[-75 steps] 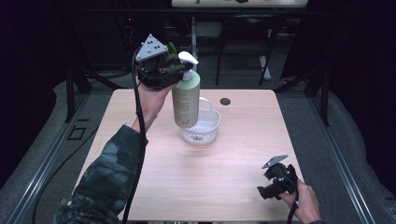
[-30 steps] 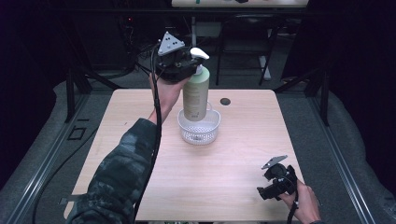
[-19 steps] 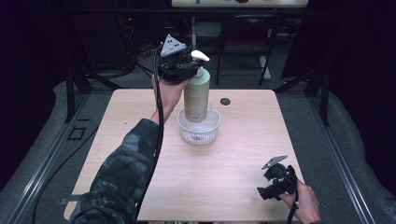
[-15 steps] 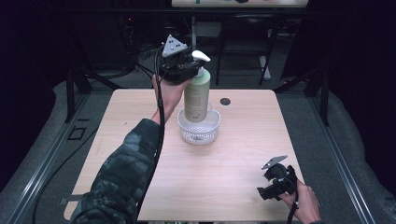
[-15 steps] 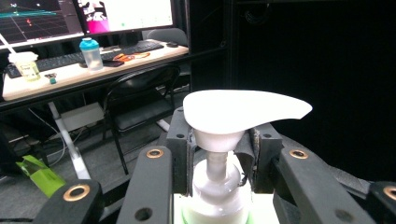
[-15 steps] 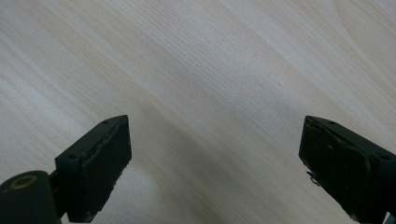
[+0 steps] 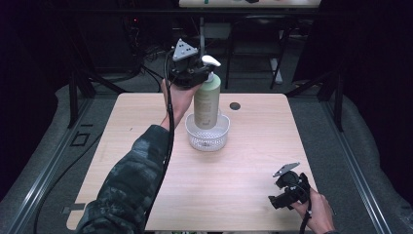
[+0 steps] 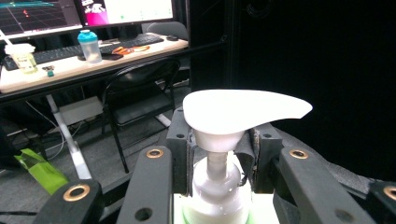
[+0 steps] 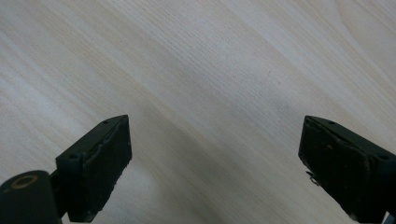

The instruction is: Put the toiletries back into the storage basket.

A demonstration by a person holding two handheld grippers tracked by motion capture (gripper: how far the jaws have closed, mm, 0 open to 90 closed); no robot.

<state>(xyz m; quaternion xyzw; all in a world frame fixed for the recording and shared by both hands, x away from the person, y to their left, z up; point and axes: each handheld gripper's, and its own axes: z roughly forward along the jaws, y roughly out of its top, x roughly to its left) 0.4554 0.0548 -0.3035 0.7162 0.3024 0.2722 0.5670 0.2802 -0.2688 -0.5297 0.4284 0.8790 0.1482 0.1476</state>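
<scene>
My left gripper (image 7: 197, 75) clamps the neck of the pump bottle (image 7: 207, 102) — both jaws press against the stem just below the white pump head (image 8: 243, 109). The bottle stands upright, its base inside the white mesh basket (image 7: 208, 139); whether the base touches the basket floor cannot be determined. The basket sits at the table's (image 7: 146, 161) centre, shifted toward 12 o'clock. A small dark disc (image 7: 235, 106) lies at 1 o'clock from the basket, near it but apart. My right gripper (image 7: 282, 197) rests at the table's 5 o'clock corner — jaws spread wide, holding nothing, bare wood between them.
</scene>
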